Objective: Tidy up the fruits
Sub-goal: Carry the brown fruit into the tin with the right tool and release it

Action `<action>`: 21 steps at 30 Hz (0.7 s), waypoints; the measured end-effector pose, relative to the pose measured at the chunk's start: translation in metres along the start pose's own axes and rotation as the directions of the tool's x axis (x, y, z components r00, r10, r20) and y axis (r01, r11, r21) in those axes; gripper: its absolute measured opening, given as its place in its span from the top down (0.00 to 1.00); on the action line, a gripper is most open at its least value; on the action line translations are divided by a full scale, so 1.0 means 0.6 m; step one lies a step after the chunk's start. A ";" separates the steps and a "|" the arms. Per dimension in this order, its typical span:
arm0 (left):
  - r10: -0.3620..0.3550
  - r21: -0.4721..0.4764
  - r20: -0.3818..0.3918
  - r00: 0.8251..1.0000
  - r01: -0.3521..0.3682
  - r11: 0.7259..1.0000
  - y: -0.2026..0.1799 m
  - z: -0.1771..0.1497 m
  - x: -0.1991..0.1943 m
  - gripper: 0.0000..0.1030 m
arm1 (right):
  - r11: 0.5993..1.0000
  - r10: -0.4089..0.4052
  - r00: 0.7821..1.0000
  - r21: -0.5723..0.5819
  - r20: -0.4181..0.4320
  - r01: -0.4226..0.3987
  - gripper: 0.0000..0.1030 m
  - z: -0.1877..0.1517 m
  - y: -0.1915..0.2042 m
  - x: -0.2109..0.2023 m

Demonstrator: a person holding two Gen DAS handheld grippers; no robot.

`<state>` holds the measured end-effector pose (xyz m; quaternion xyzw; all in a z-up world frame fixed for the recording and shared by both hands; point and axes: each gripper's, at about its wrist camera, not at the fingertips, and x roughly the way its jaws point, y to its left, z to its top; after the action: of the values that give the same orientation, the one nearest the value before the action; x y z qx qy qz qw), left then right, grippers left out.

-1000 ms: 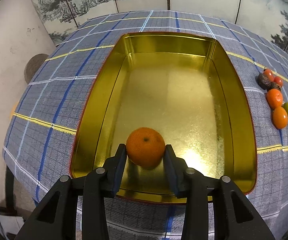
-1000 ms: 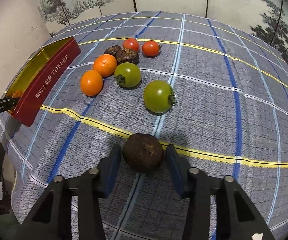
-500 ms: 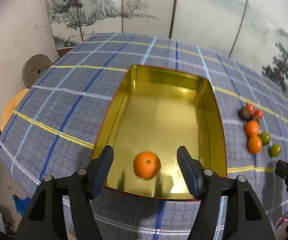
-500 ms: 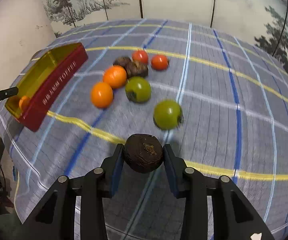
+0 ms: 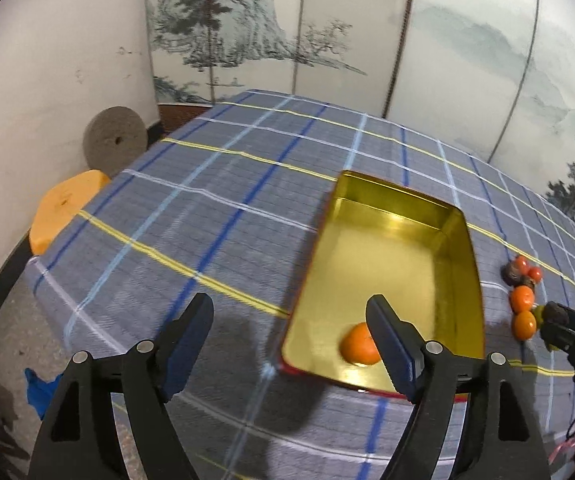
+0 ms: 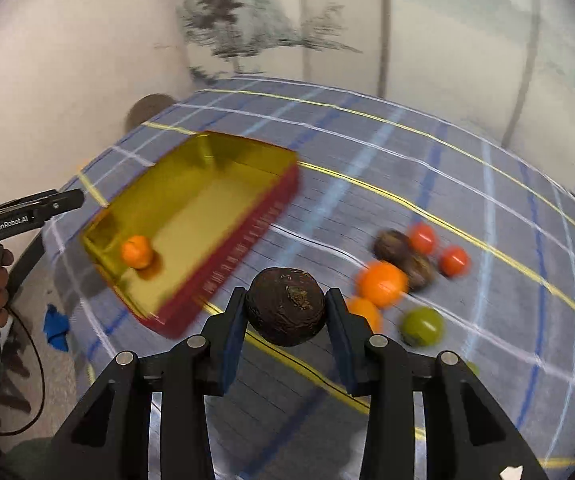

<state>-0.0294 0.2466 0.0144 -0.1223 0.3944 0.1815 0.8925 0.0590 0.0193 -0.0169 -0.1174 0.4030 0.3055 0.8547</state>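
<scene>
Right wrist alone shows green fruit (image 6: 422,326) beside oranges (image 6: 381,284).

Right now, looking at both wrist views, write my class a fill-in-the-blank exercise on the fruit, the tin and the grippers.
1. The right hand-held gripper is shut on a dark ____ fruit.
2. The tin holds ____ orange.
3. The left hand-held gripper stands ____, holding nothing.
4. The tin's inside is ____ coloured.

Missing words: brown; one; open; gold
</scene>
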 end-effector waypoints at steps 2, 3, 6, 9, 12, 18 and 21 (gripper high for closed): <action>0.021 -0.009 0.003 1.000 -0.021 1.000 0.012 -0.003 -0.003 0.22 | 0.999 0.027 1.000 -0.040 -0.009 -0.028 0.65 0.016 0.029 0.017; 0.029 -0.009 0.002 1.000 -0.029 1.000 0.016 -0.005 -0.004 0.22 | 0.997 0.046 0.999 -0.054 -0.018 -0.047 0.65 0.023 0.044 0.027; 0.054 -0.011 -0.004 0.999 -0.054 0.998 0.029 -0.009 -0.005 0.22 | 0.993 0.083 0.996 -0.079 -0.039 -0.086 0.65 0.038 0.077 0.052; 0.072 -0.019 -0.011 0.997 -0.072 0.997 0.041 -0.013 -0.003 0.22 | 0.989 0.102 0.993 -0.104 -0.062 -0.108 0.65 0.050 0.106 0.076; 0.081 -0.033 -0.023 0.996 -0.081 0.996 0.054 -0.018 0.000 0.22 | 0.984 0.104 0.991 -0.133 -0.087 -0.115 0.65 0.060 0.129 0.101; 0.105 -0.042 -0.055 0.993 -0.108 0.993 0.066 -0.029 0.010 0.22 | 0.979 0.091 0.986 -0.168 -0.137 -0.113 0.65 0.069 0.156 0.150; 0.108 -0.045 -0.063 0.992 -0.111 0.993 0.072 -0.032 0.012 0.22 | 0.976 0.082 0.985 -0.187 -0.150 -0.110 0.65 0.070 0.165 0.163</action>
<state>-0.0554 0.2801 -0.0070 -0.1276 0.4228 0.2360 0.8656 0.0714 0.1577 -0.0594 -0.2023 0.4359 0.3753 0.7926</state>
